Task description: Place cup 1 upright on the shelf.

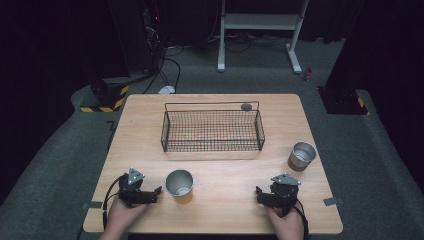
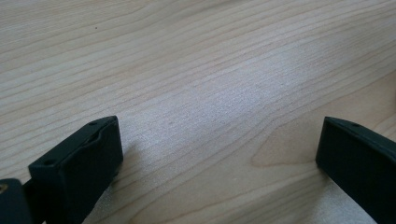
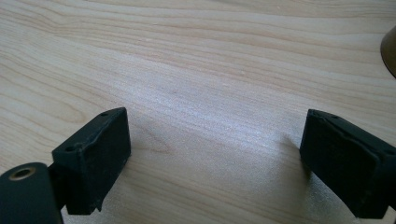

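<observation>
A table [image 1: 215, 200] of pale wood fills the centre of the high view, its grain running in fine streaks with a soft satin sheen. At upper centre sits a basket [image 1: 212, 131] of thin black wire mesh. Two metal cups, one [image 1: 179, 185] at lower centre and one [image 1: 302, 156] at right, look brushed and dull silver. In the left gripper view, the left gripper [image 2: 219, 154] has matt black plastic jaws; the right gripper [image 3: 215, 149] looks alike, slightly rough. The floor [image 1: 60, 150] is grey carpet.
</observation>
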The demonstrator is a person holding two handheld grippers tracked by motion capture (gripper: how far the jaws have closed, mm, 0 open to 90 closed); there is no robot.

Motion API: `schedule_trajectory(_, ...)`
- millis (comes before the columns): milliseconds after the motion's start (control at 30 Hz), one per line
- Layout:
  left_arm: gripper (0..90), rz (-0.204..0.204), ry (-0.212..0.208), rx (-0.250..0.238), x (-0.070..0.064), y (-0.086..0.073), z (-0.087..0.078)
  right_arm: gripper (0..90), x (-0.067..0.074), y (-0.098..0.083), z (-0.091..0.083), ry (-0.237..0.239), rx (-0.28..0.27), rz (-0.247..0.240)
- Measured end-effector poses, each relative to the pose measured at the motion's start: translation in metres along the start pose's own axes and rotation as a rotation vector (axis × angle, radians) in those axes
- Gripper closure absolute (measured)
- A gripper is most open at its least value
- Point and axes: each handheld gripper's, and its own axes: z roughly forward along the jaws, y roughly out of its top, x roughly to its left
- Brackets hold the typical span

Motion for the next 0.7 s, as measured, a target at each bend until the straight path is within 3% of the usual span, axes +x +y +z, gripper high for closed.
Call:
schedule_trajectory(233,9.9,-0.02,0.013,-0.025,-0.0001,-0.0019,-0.0028,8.5,0.0001,0.0,0.0,0.0,0.0,0.001)
schedule_trajectory(700,9.9,-0.007,0.004,-0.017,0.0007,-0.0022,-0.0041,8.5,0.001,0.0007,0.0006,0.004,0.003,0.0)
